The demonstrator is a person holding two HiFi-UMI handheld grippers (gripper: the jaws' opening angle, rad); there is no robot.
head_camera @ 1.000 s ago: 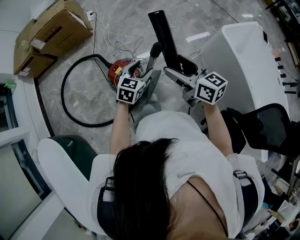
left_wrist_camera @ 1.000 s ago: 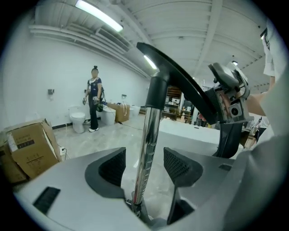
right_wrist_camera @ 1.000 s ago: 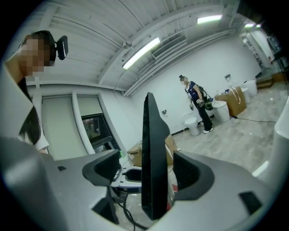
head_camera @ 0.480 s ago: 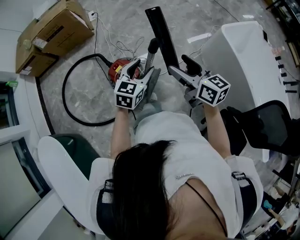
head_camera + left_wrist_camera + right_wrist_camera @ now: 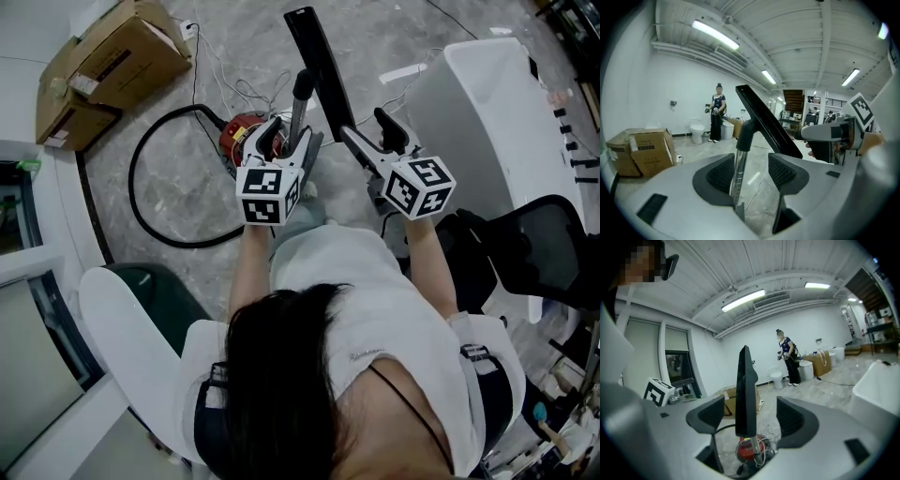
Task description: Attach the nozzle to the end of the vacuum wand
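The metal vacuum wand [image 5: 297, 111] rises from the floor with the long black nozzle [image 5: 319, 66] seated on its top end. My left gripper [image 5: 291, 139] is around the wand below the nozzle's collar. In the left gripper view the wand [image 5: 737, 174] leans on the left pad, with a gap to the right pad. Those jaws have just been closing a little and still stand wide. My right gripper [image 5: 367, 129] is open beside the nozzle. In the right gripper view the nozzle [image 5: 746, 390] stands edge-on between the pads, touching neither.
The red vacuum body [image 5: 242, 136] and its black hose loop [image 5: 150, 202] lie on the marble floor ahead. Cardboard boxes [image 5: 103, 66] sit far left, a white tub [image 5: 478, 112] at right, a black chair [image 5: 534, 253] beside it. A person [image 5: 716, 117] stands far off.
The wand and nozzle have tipped up and leftward. My left gripper has risen along the wand. My right gripper has come off the nozzle and drawn back to its right.
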